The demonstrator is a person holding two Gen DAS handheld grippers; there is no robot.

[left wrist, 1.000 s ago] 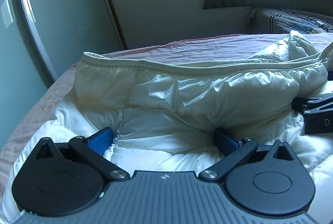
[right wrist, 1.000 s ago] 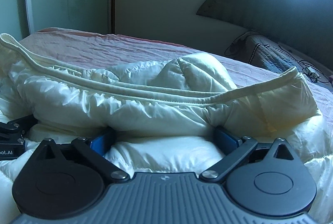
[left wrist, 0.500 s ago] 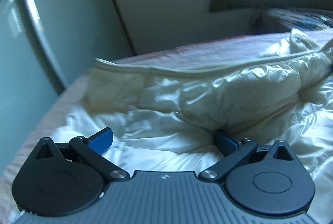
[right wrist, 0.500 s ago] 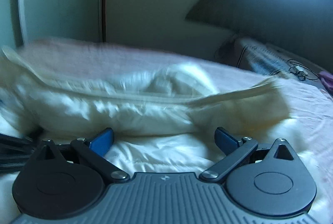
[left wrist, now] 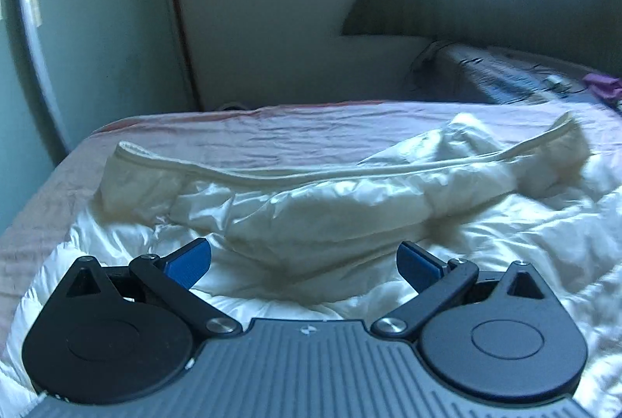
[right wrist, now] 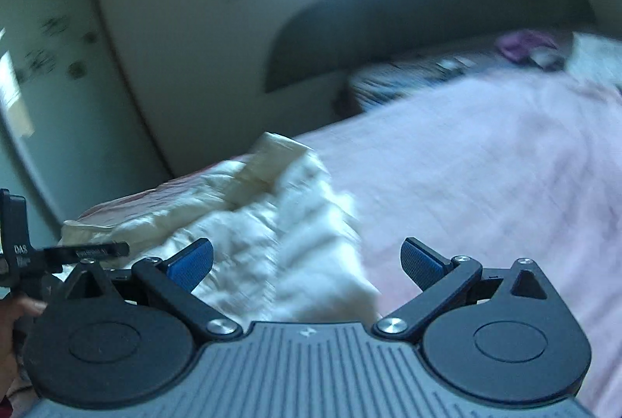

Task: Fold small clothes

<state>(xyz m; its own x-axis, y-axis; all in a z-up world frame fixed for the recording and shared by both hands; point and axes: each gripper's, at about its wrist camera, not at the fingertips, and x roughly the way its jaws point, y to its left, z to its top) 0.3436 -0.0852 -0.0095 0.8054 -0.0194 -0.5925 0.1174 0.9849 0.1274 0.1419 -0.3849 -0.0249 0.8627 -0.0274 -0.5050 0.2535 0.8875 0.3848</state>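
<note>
Blue pads spread wide and empty on the left gripper (left wrist: 303, 260), just above a cream padded jacket (left wrist: 330, 208) lying on a pink bedsheet (left wrist: 272, 130); the right gripper (right wrist: 307, 262), equally open and holding nothing, points past the jacket's right edge. One hem lies folded over; further folds appear to remain

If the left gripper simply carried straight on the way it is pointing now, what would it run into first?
Most likely the puffy white jacket: its folded ridge lies right ahead of the open left gripper, between the blue pads. Depth is hard to judge, but nothing else seems nearer.
</note>
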